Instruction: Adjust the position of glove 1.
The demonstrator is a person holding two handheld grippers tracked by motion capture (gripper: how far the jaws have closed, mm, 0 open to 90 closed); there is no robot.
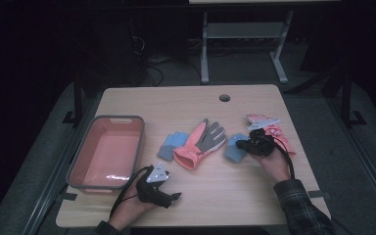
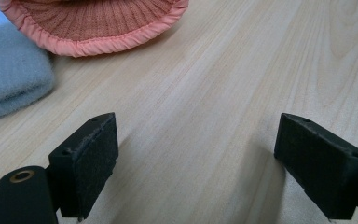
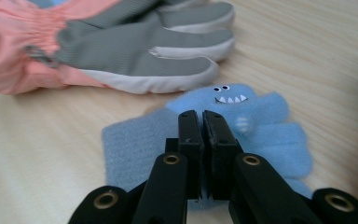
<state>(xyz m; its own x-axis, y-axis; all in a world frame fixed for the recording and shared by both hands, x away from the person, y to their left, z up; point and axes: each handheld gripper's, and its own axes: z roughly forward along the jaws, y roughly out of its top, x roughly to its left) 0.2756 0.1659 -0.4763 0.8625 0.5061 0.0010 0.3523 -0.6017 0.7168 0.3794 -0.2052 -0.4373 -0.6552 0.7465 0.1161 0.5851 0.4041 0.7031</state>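
On the wooden table (image 1: 254, 196), the right gripper (image 3: 200, 122), jaws together, perhaps pinching the blue monster mitten (image 3: 265, 135) at twelve o'clock; left gripper (image 2: 196, 158) agape.

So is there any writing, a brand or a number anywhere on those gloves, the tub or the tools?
No readable text anywhere.
Small blue fleece glove: a stitched monster face with eyes and teeth, no letters.
Pink and grey ski glove: no label visible.
Pink plastic tub with a grey rim: unmarked.
Light wooden table, left gripper and right gripper: no markings.

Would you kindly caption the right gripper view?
Right tongs closed over a blue monster mitten, grey-palmed pink glove behind.
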